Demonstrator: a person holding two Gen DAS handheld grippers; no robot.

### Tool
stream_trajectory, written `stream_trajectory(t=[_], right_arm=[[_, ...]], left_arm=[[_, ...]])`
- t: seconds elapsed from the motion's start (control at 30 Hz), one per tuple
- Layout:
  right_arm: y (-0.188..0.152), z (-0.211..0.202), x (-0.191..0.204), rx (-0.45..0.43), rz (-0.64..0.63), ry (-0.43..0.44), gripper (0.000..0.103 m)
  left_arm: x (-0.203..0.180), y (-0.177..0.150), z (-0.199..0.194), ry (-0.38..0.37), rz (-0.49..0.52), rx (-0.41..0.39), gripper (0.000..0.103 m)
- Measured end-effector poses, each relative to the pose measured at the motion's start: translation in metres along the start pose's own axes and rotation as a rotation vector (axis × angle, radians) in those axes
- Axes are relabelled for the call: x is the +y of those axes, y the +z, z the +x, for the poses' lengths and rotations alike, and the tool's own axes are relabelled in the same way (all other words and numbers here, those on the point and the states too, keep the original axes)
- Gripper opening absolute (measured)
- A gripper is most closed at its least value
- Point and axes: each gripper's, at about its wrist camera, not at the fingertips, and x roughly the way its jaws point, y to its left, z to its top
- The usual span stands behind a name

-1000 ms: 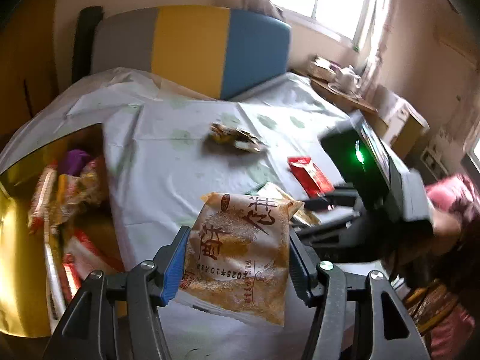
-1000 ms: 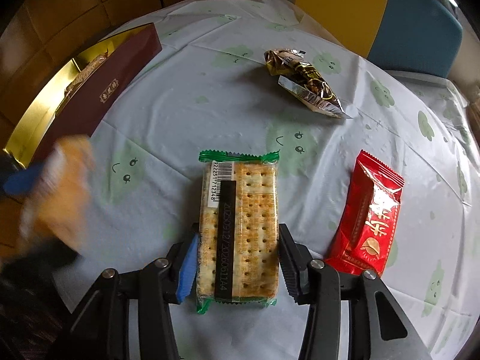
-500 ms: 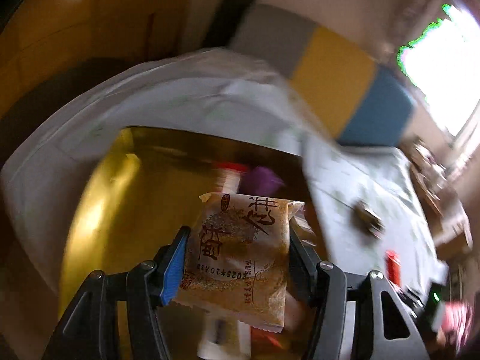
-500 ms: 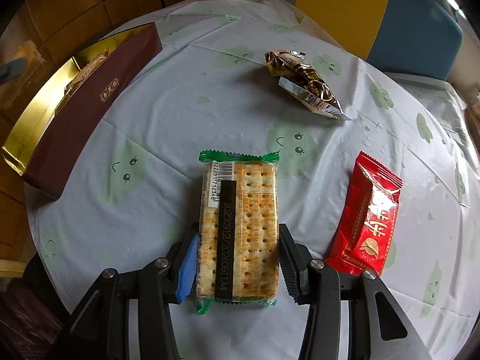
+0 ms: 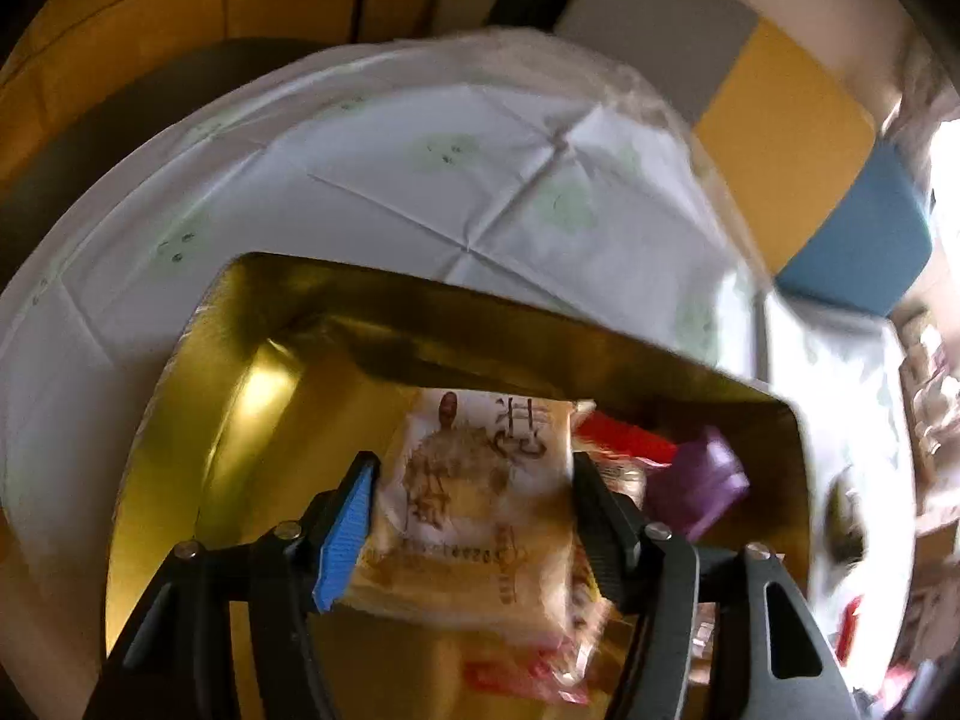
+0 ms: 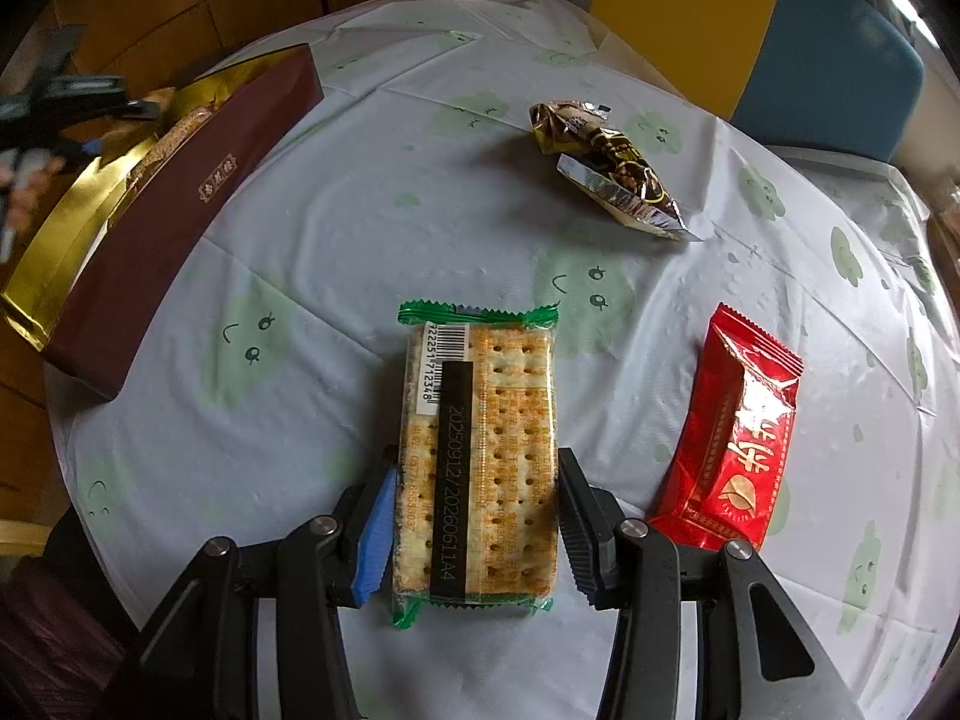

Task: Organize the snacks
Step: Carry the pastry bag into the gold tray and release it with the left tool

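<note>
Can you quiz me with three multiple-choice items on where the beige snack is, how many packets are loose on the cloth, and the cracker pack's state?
1. The beige snack packet between the left gripper fingers is over:
A. the gold box
B. the blue chair
C. the floor

2. Packets on the tablecloth outside the box, cracker pack included:
A. one
B. three
C. five

3. The cracker pack is:
A. torn open
B. standing on end
C. lying flat between the right gripper fingers

Answers: 1 A, gold walls surround it as the jaws are opening. 2 B, crackers, red packet, gold foil packet. 3 C, sealed, flat on the cloth.
</note>
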Motion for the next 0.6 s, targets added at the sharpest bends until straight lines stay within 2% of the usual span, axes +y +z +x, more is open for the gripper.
stream_trajectory(t=[0.07,0.17,0.33,0.6], right_arm=[[0.0,0.0,0.0,0.0,0.0,0.0,0.049],[0.001,0.001,0.0,0.001,-0.003,-0.002,0.049],[0.001,0.002,0.0,0.001,-0.01,-0.008,0.049],[0.0,0.001,0.003,-0.005,-0.02,-0.021,0.049]], left_arm=[[0.003,-0.002,-0.001,0.028,-0.015,-0.013,0.066],[0.003,-0.007,-0.009,0.029,-0.015,-0.04,0.067],[0.003,-0.025,-0.034,0.105,0.015,-0.096,0.067],[-0.013,-0.066,-0.074,0.08,0.123,-0.17,0.067]])
